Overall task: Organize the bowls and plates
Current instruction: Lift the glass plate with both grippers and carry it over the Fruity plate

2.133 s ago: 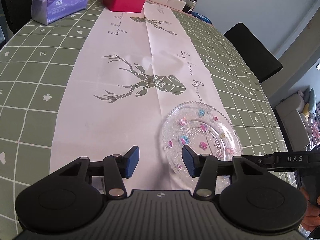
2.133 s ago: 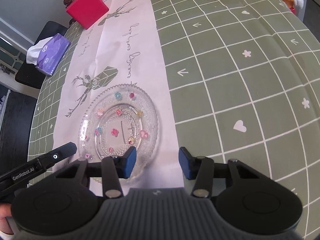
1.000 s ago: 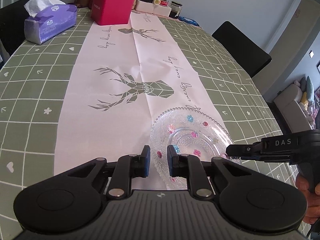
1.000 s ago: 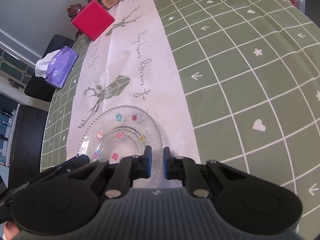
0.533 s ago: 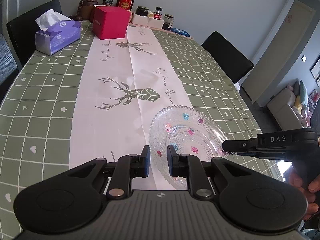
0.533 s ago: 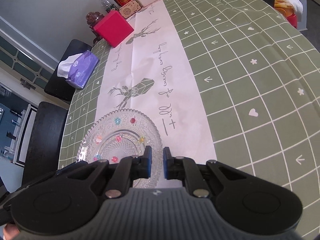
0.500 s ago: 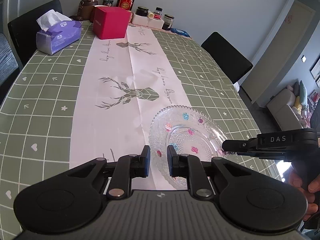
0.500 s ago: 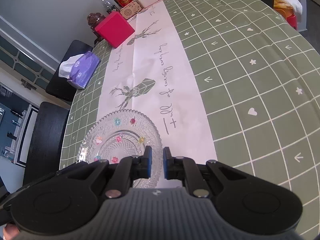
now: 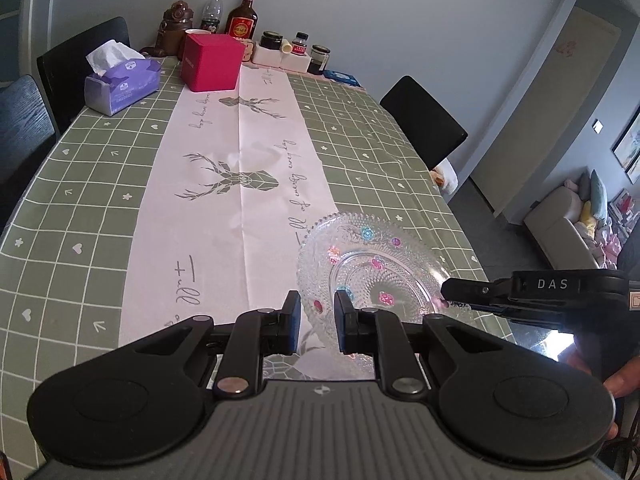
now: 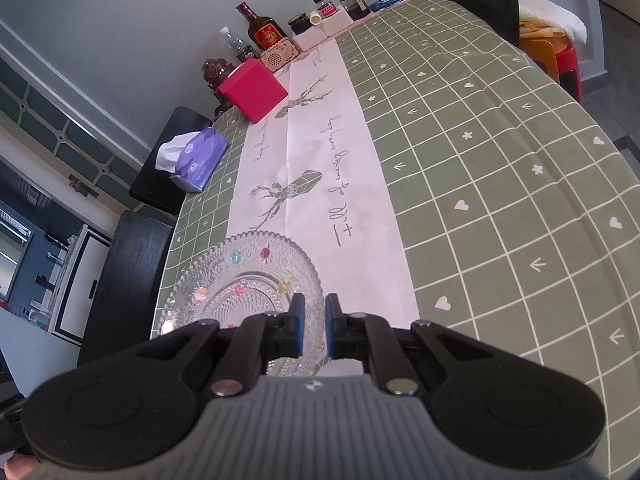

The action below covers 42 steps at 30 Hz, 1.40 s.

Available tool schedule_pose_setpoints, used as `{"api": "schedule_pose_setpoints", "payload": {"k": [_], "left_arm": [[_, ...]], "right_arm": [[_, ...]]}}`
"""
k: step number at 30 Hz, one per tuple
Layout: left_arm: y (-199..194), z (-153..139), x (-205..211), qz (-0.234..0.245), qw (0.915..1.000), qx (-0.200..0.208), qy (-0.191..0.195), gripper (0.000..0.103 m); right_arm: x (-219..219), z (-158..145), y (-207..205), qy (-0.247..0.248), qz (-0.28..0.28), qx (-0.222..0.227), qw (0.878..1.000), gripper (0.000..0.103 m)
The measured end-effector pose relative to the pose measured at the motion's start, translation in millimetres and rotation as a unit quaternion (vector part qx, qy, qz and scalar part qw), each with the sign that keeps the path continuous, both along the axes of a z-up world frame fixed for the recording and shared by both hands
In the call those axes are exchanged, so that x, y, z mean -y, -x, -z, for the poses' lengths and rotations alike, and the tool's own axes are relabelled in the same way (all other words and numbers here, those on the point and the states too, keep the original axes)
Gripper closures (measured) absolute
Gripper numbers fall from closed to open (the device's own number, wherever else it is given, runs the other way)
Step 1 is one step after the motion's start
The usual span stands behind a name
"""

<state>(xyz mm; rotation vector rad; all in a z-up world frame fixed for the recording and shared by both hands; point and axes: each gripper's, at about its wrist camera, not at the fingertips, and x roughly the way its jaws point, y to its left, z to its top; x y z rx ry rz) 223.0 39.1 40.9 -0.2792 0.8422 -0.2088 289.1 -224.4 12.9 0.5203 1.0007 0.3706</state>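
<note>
A clear glass plate [image 9: 374, 264] with small coloured flowers is held up in the air over the near end of the table, level. My left gripper [image 9: 317, 322] is shut on its near-left rim. My right gripper [image 10: 312, 330] is shut on its right rim; the plate [image 10: 240, 288] fills the lower left of the right wrist view. The right gripper also shows from the side in the left wrist view [image 9: 448, 294], touching the plate's right edge.
The table has a green checked cloth [image 9: 80, 184] and a white deer-print runner [image 9: 240, 184]. At the far end stand a purple tissue box [image 9: 120, 84], a red box [image 9: 212, 62], bottles and jars [image 9: 294, 50]. Black chairs [image 9: 424, 124] flank the table.
Both grippers closed on the plate's rim about a second ago. Since then the plate has risen off the runner and come back towards the table's near end.
</note>
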Motion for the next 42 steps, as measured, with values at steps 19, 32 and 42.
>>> {"api": "schedule_pose_setpoints", "payload": {"k": [19, 32, 42], "left_arm": [[49.8, 41.3, 95.4, 0.05, 0.9983, -0.03, 0.005, 0.084], [54.0, 79.8, 120.9, 0.037, 0.9965, -0.065, -0.038, 0.084], [51.1, 96.9, 134.4, 0.029, 0.9928, -0.071, -0.092, 0.083]], "right_arm": [[104.1, 30.1, 74.7, 0.011, 0.06, -0.015, 0.998, 0.096], [118.8, 72.1, 80.3, 0.016, 0.054, -0.039, 0.998, 0.096], [114.4, 93.0, 78.4, 0.027, 0.043, -0.058, 0.997, 0.095]]}}
